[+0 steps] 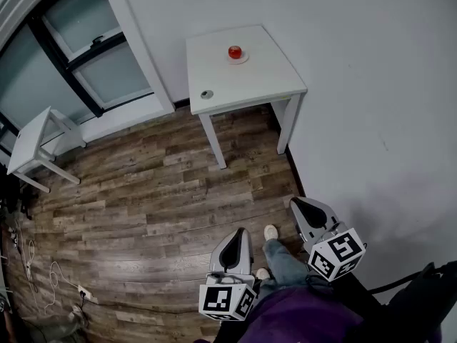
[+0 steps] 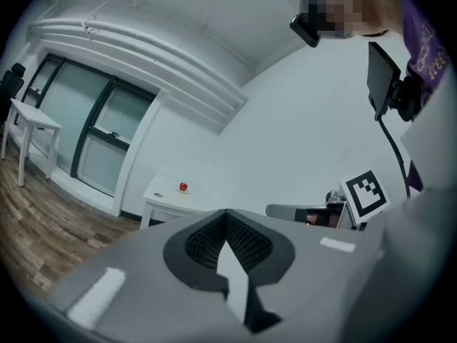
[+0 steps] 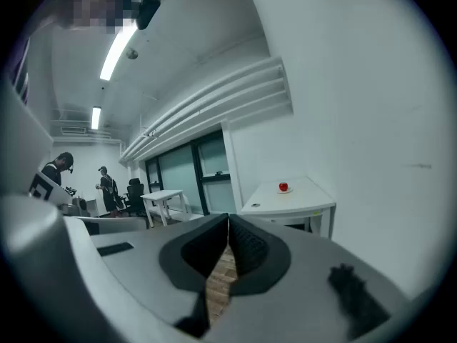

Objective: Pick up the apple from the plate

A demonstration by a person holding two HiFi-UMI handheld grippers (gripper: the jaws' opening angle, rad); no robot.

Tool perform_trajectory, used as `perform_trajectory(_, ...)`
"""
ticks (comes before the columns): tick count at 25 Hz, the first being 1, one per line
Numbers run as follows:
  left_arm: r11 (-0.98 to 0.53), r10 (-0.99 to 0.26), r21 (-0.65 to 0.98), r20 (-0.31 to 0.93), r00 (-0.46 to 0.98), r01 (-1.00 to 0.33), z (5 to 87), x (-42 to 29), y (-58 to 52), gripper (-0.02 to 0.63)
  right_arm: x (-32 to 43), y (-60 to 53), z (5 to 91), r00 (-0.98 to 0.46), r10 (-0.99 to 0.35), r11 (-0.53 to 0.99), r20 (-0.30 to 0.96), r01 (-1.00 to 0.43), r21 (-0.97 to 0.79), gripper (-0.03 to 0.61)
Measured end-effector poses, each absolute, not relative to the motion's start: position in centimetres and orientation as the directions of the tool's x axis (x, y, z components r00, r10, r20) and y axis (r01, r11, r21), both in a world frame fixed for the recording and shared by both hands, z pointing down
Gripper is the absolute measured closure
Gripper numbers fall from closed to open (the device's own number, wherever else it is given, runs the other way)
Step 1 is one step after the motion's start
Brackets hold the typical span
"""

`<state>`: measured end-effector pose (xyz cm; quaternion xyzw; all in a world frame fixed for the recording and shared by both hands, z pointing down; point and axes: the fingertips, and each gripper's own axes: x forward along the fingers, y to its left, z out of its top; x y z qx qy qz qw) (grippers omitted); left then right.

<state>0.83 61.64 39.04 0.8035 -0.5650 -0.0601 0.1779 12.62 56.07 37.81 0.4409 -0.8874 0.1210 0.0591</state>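
Observation:
A red apple (image 1: 235, 51) sits on a small plate (image 1: 238, 58) near the far edge of a white square table (image 1: 275, 77) set in the corner of the room. The apple (image 2: 183, 186) also shows small in the left gripper view, and the apple (image 3: 283, 186) on its plate in the right gripper view. Both grippers are held low near the person's legs, well short of the table. My left gripper (image 1: 238, 236) is shut and empty, its jaws meeting at the tips. My right gripper (image 1: 302, 204) is shut with nothing between its pads.
A small round grey object (image 1: 206, 93) lies near the table's front left corner. A second white table (image 1: 28, 141) stands at the left by the glass doors (image 1: 86, 56). White walls bound the table at the back and right. Wood flooring (image 1: 157, 199) stretches between me and the table. Cables (image 1: 50, 284) lie at lower left.

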Motion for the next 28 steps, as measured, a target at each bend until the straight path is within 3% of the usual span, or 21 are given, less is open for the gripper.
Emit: perform_trajectory(28, -0.275, -0.944, 0.323, 0.087, 0.317, -0.906, 38.1, 4.0, 40.8, 0.607, 15.7, 34.4, 37.4, -0.635, -0.751, 0.614, 0.181, -0.773, -0.162, 0.566)
